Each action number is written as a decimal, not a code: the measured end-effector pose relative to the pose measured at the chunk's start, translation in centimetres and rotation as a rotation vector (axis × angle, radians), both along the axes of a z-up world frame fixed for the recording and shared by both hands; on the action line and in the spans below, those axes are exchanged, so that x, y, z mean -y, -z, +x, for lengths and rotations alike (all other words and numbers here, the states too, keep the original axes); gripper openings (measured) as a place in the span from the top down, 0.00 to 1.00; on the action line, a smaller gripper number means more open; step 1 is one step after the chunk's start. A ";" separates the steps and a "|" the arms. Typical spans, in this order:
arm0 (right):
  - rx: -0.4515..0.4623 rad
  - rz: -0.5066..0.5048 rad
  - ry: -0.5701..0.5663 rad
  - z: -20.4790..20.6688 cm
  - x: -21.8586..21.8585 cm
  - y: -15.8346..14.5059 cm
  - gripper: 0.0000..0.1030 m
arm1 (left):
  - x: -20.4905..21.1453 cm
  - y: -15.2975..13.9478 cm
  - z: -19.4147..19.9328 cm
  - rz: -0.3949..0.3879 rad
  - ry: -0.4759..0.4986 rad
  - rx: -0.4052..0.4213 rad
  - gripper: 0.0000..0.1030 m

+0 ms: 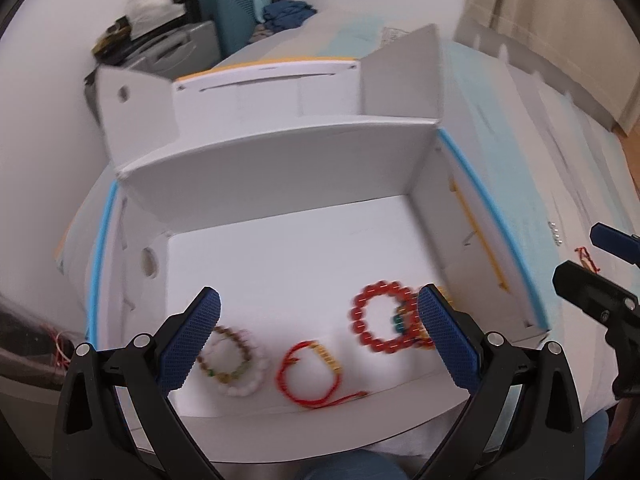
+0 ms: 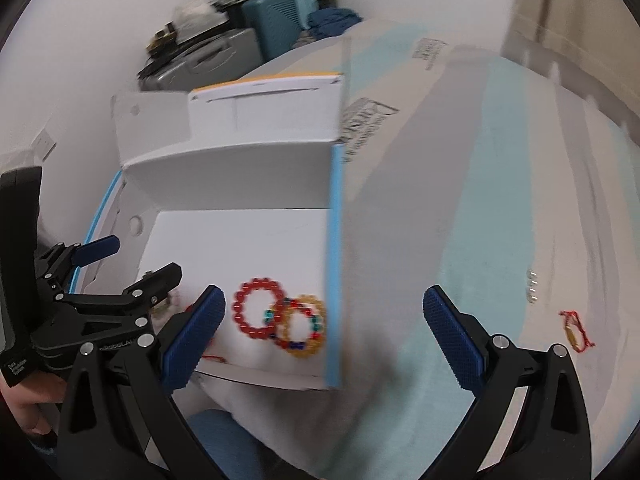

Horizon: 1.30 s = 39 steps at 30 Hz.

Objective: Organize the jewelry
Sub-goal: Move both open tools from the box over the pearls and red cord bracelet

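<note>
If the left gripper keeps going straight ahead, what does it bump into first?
Probably the white floor of the open box, near the red cord bracelet lying between its open fingers. The left gripper holds nothing. Blur makes depth uncertain.

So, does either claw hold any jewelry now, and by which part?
No. Both the left claw and the right claw are open and empty; the bracelets lie in the box.
</note>
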State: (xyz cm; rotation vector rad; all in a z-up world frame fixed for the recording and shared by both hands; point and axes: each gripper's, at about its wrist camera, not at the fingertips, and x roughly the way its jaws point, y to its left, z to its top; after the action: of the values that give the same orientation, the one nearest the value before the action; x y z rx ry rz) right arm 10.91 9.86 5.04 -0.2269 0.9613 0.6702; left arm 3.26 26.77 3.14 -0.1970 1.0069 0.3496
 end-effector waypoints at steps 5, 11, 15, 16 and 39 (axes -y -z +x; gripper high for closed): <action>0.007 0.008 0.069 1.9 4.4 -0.2 0.07 | 3.4 -0.4 2.2 0.007 0.052 0.010 0.06; 0.007 0.012 0.156 4.5 10.3 -0.1 0.07 | 8.1 -0.7 5.5 0.010 0.123 0.022 0.06; 0.007 0.004 0.215 6.4 14.5 0.5 0.07 | 11.6 -0.6 7.8 0.001 0.177 0.032 0.06; 0.005 0.004 0.229 6.9 15.4 0.6 0.07 | 12.2 -0.6 8.2 0.000 0.188 0.034 0.06; -0.091 -0.095 0.410 16.1 30.9 11.0 0.07 | 28.3 8.5 22.9 -0.074 0.395 -0.046 0.06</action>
State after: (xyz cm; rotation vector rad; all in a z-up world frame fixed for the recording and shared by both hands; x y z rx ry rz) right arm 26.99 -21.05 -6.00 -0.0785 1.0882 0.2602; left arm 26.15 -1.55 -5.40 -0.0535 1.0783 -0.0427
